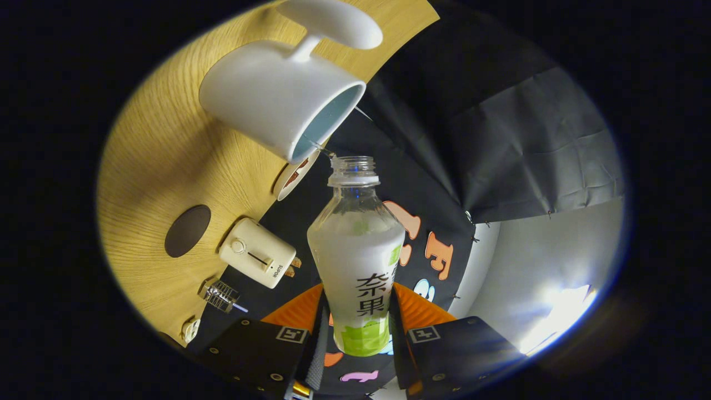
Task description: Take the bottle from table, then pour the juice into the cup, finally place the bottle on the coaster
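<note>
The gripper has its two fingers clamped on the lower body of the juice bottle, one finger pressing on each side of the labelled part. The bottle sits squarely between the jaws and runs straight out ahead of them, its uncapped neck pointing away from the camera. The whole view is rolled, so the wooden table appears tipped on its side; the bottle is therefore held tilted well over rather than upright, lifted clear of the table. Pale cloudy juice fills the lower and middle part of the bottle, and the shoulder and neck look clear.

The open mouth of the bottle is right at the rim of the white cup, which stands near the table's edge, its pale blue inside showing. Whether the bottle's lip touches the rim cannot be told. Just beside the cup, at the table's edge, lies a round coaster, partly hidden behind the cup. Farther along the same edge stand a small white toaster and a small metal wire object. A dark oval mark lies on the tabletop farther from the edge.
</note>
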Demonstrator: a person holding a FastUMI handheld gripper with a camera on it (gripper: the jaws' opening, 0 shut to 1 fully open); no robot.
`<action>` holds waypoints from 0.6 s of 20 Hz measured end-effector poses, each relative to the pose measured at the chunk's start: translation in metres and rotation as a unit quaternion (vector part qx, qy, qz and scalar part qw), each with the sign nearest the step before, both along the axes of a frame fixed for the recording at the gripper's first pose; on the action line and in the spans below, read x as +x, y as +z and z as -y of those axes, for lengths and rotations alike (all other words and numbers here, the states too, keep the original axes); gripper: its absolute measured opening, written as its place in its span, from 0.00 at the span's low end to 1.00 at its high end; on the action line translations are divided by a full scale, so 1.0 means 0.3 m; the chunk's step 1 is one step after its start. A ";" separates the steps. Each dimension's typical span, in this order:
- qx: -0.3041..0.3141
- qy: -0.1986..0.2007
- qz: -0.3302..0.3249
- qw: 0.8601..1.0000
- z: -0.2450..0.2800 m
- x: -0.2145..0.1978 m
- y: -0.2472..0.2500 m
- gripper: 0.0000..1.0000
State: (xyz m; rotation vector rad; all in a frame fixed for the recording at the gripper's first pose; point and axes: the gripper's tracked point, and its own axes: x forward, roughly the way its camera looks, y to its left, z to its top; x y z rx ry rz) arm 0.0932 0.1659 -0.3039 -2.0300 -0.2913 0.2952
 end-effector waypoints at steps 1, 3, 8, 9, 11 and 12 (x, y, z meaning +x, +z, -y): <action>-0.002 0.002 0.001 1.000 0.000 0.009 0.005 0.51; -0.003 0.004 0.003 1.000 0.001 0.014 0.007 0.51; -0.005 0.011 0.013 1.000 -0.002 0.000 0.005 0.51; -0.006 0.012 0.013 1.000 -0.003 -0.003 0.006 0.51; -0.007 0.015 0.014 1.000 -0.002 0.004 0.010 0.51; -0.006 0.017 0.016 1.000 -0.004 0.002 0.011 0.51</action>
